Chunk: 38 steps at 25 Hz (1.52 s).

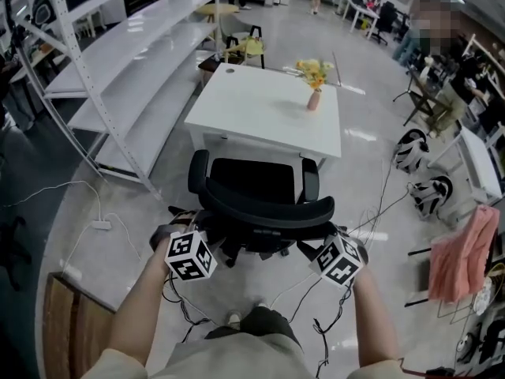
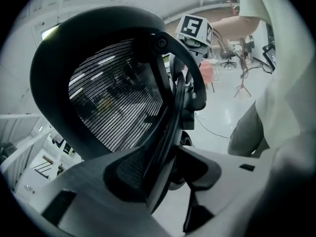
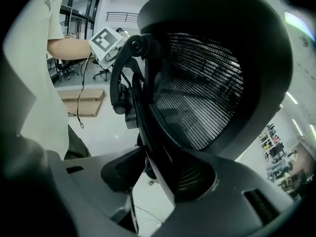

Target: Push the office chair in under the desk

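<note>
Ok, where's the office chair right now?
In the head view, centre: the office chair stands at the near edge of the white desk, backrest toward the person.

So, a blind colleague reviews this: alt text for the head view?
A person holds the left gripper and right gripper at the back of a black chair that faces a white desk. A vase of yellow flowers stands on the desk.
</note>
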Each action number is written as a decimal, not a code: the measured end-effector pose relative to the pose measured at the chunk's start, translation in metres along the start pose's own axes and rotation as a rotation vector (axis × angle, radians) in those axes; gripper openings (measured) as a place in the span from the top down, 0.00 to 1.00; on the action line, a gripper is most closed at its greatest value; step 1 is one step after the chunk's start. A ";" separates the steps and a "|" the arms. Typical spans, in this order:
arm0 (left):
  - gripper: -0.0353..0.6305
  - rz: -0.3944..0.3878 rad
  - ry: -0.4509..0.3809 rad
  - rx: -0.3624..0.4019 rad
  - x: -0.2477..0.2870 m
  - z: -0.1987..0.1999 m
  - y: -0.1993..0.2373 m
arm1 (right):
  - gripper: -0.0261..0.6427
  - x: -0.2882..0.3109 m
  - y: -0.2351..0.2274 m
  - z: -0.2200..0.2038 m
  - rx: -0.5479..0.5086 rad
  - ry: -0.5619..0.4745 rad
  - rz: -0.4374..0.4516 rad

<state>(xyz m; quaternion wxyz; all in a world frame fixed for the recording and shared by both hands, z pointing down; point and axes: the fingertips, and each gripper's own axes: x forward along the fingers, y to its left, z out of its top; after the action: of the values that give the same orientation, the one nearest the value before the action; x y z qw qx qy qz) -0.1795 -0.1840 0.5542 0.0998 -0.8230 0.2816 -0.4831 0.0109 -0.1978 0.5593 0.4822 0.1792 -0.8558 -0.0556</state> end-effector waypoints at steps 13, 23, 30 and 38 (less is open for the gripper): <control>0.65 0.000 -0.030 0.042 0.031 0.000 0.056 | 0.69 0.024 -0.050 0.014 -0.002 -0.043 -0.050; 0.64 -0.015 -0.023 0.025 0.068 0.002 0.116 | 0.69 0.050 -0.110 0.026 -0.024 -0.068 -0.076; 0.64 0.014 -0.010 0.015 0.100 -0.004 0.173 | 0.69 0.080 -0.164 0.041 -0.055 -0.060 -0.119; 0.63 0.056 0.022 -0.014 0.131 -0.011 0.236 | 0.70 0.111 -0.223 0.062 -0.055 -0.055 -0.054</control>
<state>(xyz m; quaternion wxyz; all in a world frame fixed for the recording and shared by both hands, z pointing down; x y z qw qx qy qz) -0.2262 -0.4498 0.5540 0.1046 -0.8102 0.3089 -0.4871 -0.0371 -0.4500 0.5559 0.4617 0.1873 -0.8616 -0.0969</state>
